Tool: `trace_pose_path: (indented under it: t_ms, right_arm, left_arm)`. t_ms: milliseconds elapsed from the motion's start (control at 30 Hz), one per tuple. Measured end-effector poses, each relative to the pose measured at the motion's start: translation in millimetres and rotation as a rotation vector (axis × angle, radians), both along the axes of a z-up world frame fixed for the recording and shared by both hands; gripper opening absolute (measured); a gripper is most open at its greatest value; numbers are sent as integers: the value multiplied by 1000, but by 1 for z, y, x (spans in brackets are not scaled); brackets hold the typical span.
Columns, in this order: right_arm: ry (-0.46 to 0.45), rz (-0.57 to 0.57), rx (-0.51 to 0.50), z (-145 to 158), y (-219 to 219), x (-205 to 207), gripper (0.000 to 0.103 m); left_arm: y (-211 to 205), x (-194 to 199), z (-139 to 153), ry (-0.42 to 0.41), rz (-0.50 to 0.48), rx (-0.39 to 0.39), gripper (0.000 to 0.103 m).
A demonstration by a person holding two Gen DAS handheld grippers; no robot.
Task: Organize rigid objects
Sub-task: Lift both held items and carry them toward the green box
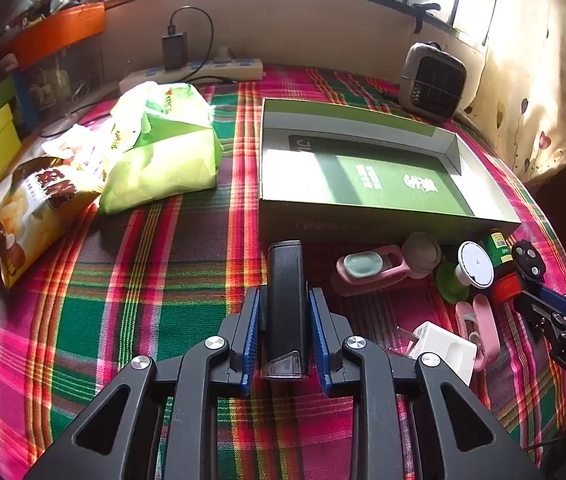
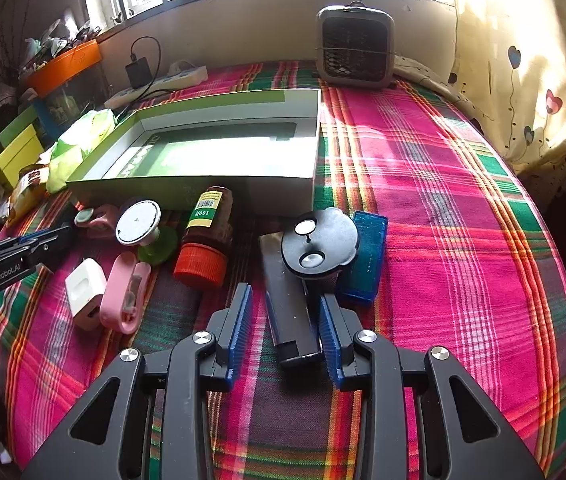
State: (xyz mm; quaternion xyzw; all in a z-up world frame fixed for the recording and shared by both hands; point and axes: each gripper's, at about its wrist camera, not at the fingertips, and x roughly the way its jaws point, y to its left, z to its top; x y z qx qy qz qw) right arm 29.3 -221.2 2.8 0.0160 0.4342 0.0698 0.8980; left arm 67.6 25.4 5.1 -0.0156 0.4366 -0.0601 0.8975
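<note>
The left gripper (image 1: 285,316) is clamped on a long black stapler-like bar (image 1: 285,300), both blue pads pressed to its sides, held just in front of the open green box (image 1: 383,222). The right gripper (image 2: 285,334) stands with its jaws parted around the end of a second black bar (image 2: 289,304) lying on the plaid cloth (image 2: 463,240), not gripping it. A black disc (image 2: 319,246), blue case (image 2: 365,256) and red-capped bottle (image 2: 207,236) lie near the box's front wall.
</note>
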Motion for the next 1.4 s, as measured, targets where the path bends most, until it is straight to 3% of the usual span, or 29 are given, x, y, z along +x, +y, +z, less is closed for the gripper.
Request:
trace_pose_path:
  t_ms: [133,200,367,1400]
  right_arm:
    - [-1,0,-11,0,1,0,34]
    - [-3,1,-38,0,4,0,27]
    - [-5,9,-25,1,5,-2,25]
    - [-65,33,47,26,7,-29,24]
  left_arm:
    - [0,1,0,-1,0,-2,23]
    - [0,1,0,-1,0,-1,23]
    - [0,2,1,-1,-1,0,23]
    - [8,-24,21,-45,-6,-10,22]
